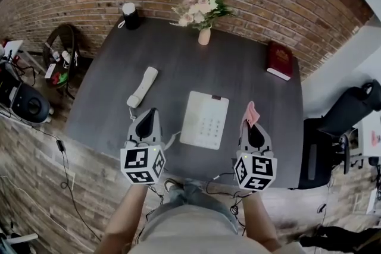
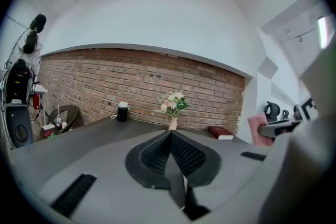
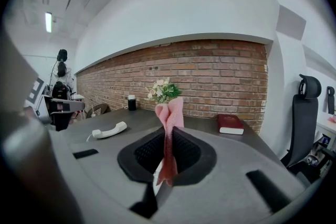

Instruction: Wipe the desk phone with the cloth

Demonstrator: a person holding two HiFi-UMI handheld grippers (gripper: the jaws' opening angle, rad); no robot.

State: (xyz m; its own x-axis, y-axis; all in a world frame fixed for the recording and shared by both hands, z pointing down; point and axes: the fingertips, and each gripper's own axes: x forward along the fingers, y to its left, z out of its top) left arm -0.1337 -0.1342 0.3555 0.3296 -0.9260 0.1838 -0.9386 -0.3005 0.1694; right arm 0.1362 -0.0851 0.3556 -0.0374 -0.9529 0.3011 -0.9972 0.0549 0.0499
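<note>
The white desk phone base (image 1: pixel 205 119) lies flat on the dark desk (image 1: pixel 238 77), its keypad facing up. Its white handset (image 1: pixel 143 86) is off the base, lying to the left on the desk and joined by a cord; it also shows in the right gripper view (image 3: pixel 109 130). My right gripper (image 1: pixel 250 118) hovers right of the base, shut on a pink cloth (image 1: pixel 252 113) that sticks up from its jaws (image 3: pixel 169 115). My left gripper (image 1: pixel 147 119) hangs left of the base, below the handset, shut and empty (image 2: pixel 170 136).
A vase of flowers (image 1: pixel 202 12) and a black cup (image 1: pixel 130 15) stand at the desk's far edge. A red book (image 1: pixel 279 60) lies at the far right. A black office chair (image 1: pixel 345 113) stands right of the desk. Cables run along the near edge.
</note>
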